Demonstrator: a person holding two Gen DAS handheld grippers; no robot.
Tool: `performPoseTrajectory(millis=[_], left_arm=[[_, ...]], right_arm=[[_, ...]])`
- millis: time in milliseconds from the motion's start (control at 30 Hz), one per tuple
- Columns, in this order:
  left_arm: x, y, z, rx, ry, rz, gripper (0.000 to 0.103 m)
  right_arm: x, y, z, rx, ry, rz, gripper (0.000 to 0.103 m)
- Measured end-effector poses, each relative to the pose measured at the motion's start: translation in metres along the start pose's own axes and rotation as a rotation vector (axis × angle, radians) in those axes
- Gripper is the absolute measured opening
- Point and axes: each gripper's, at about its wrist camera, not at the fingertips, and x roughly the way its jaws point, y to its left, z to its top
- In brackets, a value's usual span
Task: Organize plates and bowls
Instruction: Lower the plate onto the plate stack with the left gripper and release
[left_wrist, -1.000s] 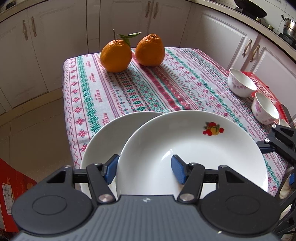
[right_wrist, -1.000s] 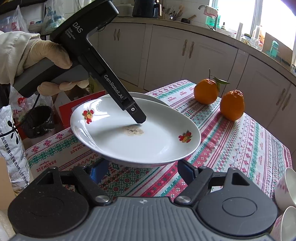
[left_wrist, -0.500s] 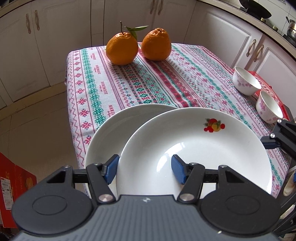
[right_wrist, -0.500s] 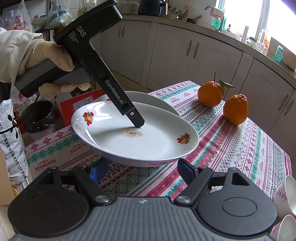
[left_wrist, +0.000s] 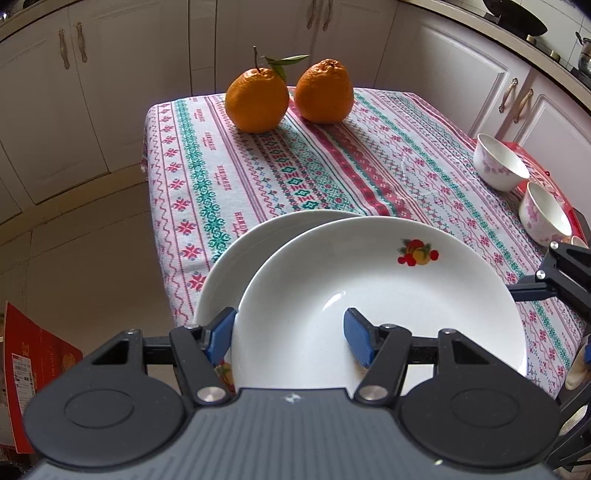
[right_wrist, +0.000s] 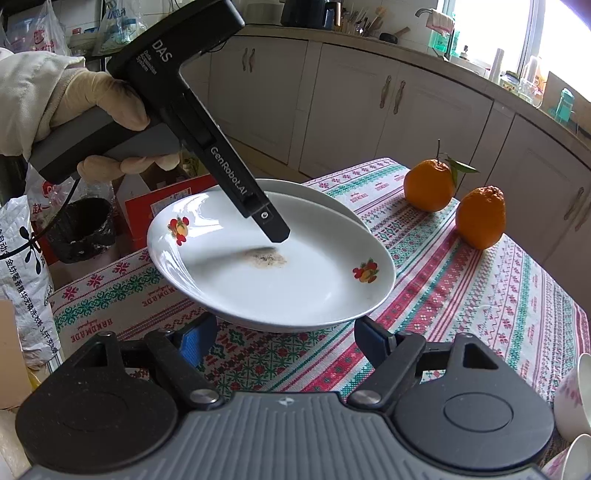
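Our left gripper jaws are opening round the top plate's near rim, w/ the 2nd plate just under; it may slide off-centre. Right gripper half-open, holding nothing.

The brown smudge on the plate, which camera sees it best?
The right wrist view. There the smudge lies in plain sight in the middle of the top plate. In the left wrist view the same plate looks clean, and the left gripper covers its near part.
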Motion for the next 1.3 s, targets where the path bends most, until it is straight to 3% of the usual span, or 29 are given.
performPoseTrajectory(millis=[800,1000,1300], left_arm=[[-0.016,0.005,0.004,0.012,-0.039,0.040,0.065],[-0.017,0.002,0.002,0.018,-0.050,0.075,0.069],[-0.030,-0.019,0.000,0.067,-0.121,0.100,0.079]], right_arm=[[0.004,-0.004,-0.001,0.028,-0.008,0.025,0.086],[-0.009,-0.007,-0.006,0.049,-0.033,0.011,0.102],[-0.033,-0.014,-0.015,0.102,-0.065,-0.021,0.103]])
